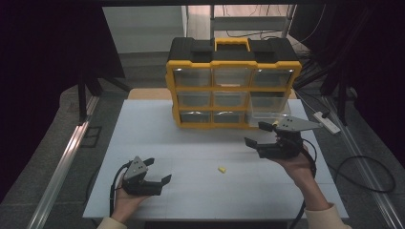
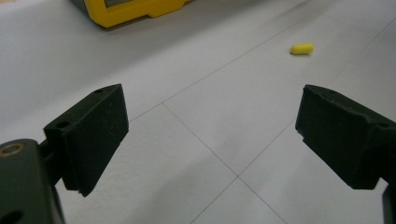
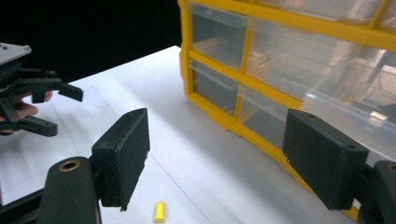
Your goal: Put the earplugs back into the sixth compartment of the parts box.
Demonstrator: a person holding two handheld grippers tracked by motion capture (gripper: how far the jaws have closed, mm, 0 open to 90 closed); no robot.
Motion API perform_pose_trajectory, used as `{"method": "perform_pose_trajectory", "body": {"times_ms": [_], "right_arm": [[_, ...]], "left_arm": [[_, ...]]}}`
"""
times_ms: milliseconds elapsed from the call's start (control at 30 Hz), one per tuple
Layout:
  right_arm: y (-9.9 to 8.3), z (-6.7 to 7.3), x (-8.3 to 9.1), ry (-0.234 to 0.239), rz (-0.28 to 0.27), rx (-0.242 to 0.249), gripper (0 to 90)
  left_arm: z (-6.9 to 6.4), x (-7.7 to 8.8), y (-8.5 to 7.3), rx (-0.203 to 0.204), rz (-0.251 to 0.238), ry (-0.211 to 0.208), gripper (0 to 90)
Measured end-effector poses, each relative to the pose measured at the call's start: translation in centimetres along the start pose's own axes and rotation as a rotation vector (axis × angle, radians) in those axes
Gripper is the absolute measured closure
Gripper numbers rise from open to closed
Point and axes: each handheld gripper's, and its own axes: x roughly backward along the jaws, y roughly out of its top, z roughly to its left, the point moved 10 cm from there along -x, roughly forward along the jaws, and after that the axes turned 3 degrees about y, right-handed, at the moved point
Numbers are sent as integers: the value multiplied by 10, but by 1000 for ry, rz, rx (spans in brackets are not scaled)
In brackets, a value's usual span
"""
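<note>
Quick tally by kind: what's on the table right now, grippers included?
Grippers: 2, left and right, both with jaws open
Yellow pellet: 1
Drawer cabinet: 1, one bottom-right drawer pulled out
Total: 4

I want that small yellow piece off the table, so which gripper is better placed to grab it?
Probably the right gripper: it hangs open just beyond the yellow piece, which lies right under its jaws. The left gripper, also open, sits farther off.
</note>
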Motion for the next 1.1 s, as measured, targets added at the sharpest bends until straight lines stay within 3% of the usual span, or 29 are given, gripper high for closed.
{"method": "perform_pose_trajectory", "body": {"times_ms": [500, 1100], "right_arm": [[-17, 20, -27, 56, 95, 22, 234], [-50, 41, -60, 101, 256, 73, 233]], "left_arm": [[-1, 0, -1, -5, 5, -1, 94], [-1, 0, -1, -10, 6, -2, 94]]}}
